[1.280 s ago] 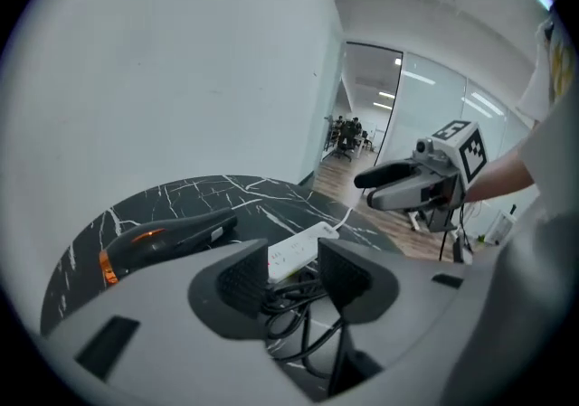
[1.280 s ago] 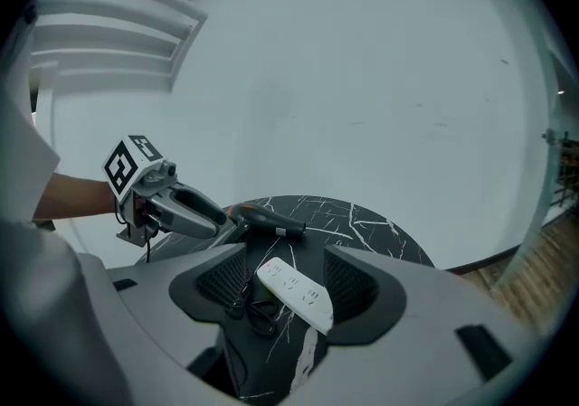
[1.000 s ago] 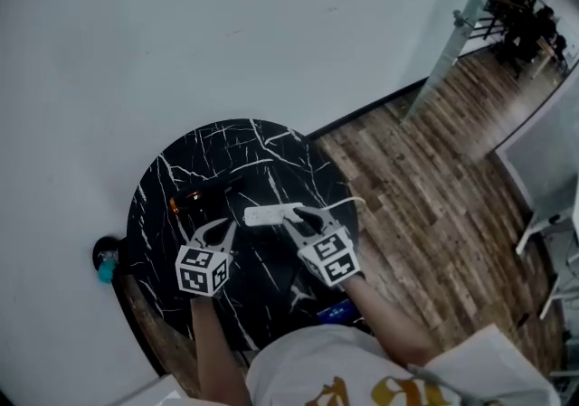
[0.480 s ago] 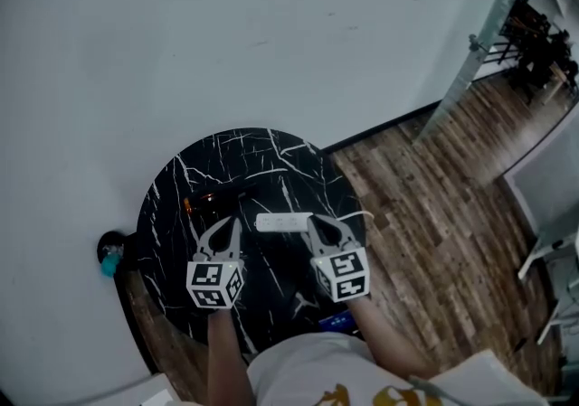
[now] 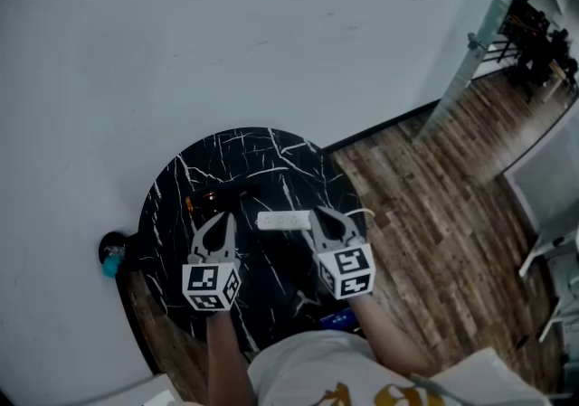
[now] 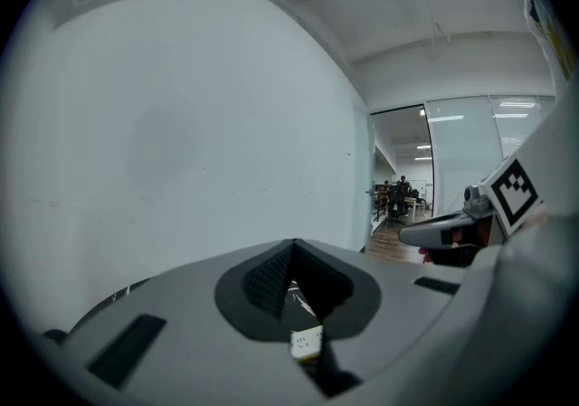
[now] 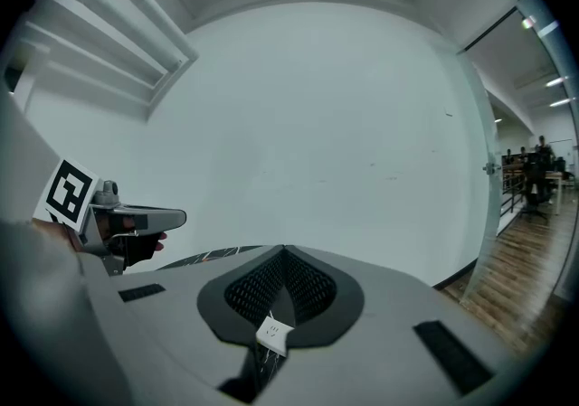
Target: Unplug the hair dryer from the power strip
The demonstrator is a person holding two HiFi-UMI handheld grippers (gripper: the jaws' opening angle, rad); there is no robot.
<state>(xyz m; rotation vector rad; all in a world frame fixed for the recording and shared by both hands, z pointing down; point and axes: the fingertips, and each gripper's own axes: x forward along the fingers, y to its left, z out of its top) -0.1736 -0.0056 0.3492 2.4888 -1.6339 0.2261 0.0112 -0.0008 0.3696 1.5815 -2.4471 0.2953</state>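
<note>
On the round black marble table, the white power strip lies between my two grippers' tips. The dark hair dryer, with an orange glint, rests left of it and is hard to make out. Above the table near the dryer, my left gripper is shut with nothing in it. To the right of the strip, my right gripper is also shut and empty. In the left gripper view the pads meet, and a bit of the strip shows below. The right gripper view shows the same strip.
A white cord runs off the strip over the table's right edge. A blue-capped dark object sits on the floor at the left. A white wall stands behind the table, with wooden floor to the right. The person's torso is at the near edge.
Both grippers have risen off the table and tilted nearer to level. Their jaws stood apart a second ago and are now shut, with nothing in them.
</note>
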